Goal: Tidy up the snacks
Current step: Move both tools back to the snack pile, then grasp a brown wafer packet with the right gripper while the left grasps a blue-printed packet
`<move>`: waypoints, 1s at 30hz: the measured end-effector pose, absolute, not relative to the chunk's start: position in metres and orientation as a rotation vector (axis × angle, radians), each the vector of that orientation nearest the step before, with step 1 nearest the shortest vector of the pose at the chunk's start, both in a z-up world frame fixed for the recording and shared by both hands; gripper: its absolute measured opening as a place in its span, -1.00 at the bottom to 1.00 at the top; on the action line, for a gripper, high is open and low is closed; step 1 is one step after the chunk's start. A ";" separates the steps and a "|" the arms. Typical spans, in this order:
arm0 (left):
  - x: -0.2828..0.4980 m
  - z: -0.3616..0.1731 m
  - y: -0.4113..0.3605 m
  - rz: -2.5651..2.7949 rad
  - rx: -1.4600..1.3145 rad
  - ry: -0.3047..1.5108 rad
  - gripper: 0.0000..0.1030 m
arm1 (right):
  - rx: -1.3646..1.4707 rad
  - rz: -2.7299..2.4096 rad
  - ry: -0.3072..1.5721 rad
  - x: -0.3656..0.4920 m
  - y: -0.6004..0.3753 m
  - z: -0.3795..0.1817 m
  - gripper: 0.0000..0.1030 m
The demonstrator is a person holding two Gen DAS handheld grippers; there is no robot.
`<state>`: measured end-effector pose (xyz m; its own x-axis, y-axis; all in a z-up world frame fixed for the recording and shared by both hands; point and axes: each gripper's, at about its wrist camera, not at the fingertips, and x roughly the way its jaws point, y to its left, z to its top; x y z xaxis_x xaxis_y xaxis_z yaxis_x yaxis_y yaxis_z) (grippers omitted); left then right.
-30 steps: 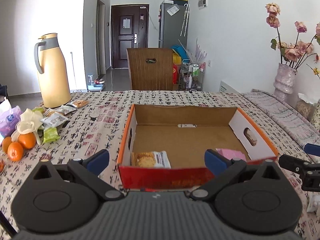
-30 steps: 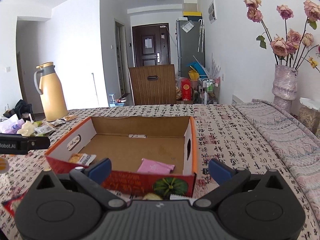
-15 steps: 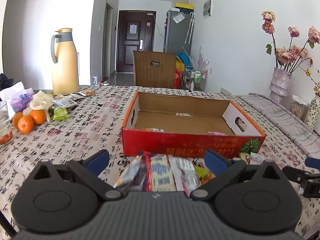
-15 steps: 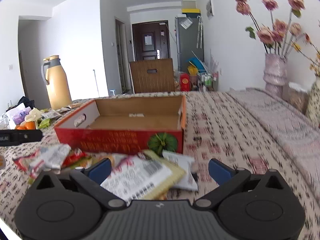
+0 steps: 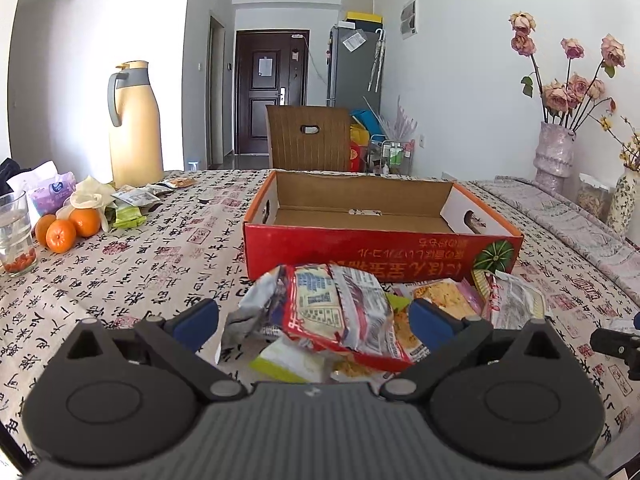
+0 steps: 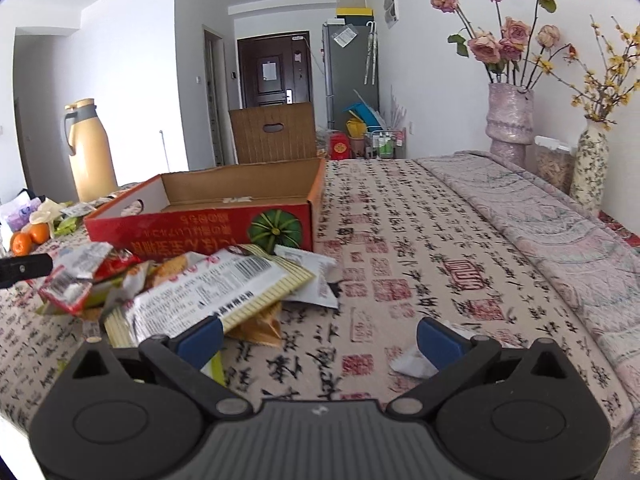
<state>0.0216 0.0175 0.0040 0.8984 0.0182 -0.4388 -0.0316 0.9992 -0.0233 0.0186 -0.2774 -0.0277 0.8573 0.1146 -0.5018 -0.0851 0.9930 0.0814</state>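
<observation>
Snacks (image 5: 340, 312) lie heaped on the surface (image 5: 152, 264) just in front of the red box (image 5: 380, 248), and that is what has changed: a second ago both your cameras looked down into the box from above, where a couple of packets lay on its floor. Now both views sit low at the near wall, with the pile right ahead.

From your left gripper (image 5: 314, 320), the red-edged packet (image 5: 336, 308) lies between the blue fingers (image 5: 196, 322), which stand wide with nothing held. The box is at twelve o'clock; oranges (image 5: 66, 226) and a yellow jug (image 5: 136, 124) are at ten o'clock.

Your right gripper (image 6: 320, 334) is also spread wide and empty. Its pile is at ten o'clock, with a large white packet with a barcode (image 6: 212, 292) on top, its near corner beside the left finger; a white scrap (image 6: 412, 364) lies by the right finger.

You have likely pulled back from the box to fetch the next packet. Most of the sorting is left. The packets overlap loosely, so closing on one may drag its neighbours.
</observation>
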 end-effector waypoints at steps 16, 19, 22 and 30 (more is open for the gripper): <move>0.015 0.000 0.014 0.047 -0.027 0.472 1.00 | -0.085 0.026 0.550 0.037 -0.333 -0.053 0.91; 0.015 0.000 0.012 0.048 -0.023 0.477 1.00 | -0.064 0.052 0.571 0.044 -0.339 -0.062 0.72; 0.015 -0.001 0.011 0.048 -0.020 0.483 1.00 | -0.014 0.083 0.583 0.050 -0.346 -0.068 0.47; 0.015 -0.004 0.010 0.047 -0.019 0.497 1.00 | 0.029 0.119 0.560 0.049 -0.341 -0.070 -0.07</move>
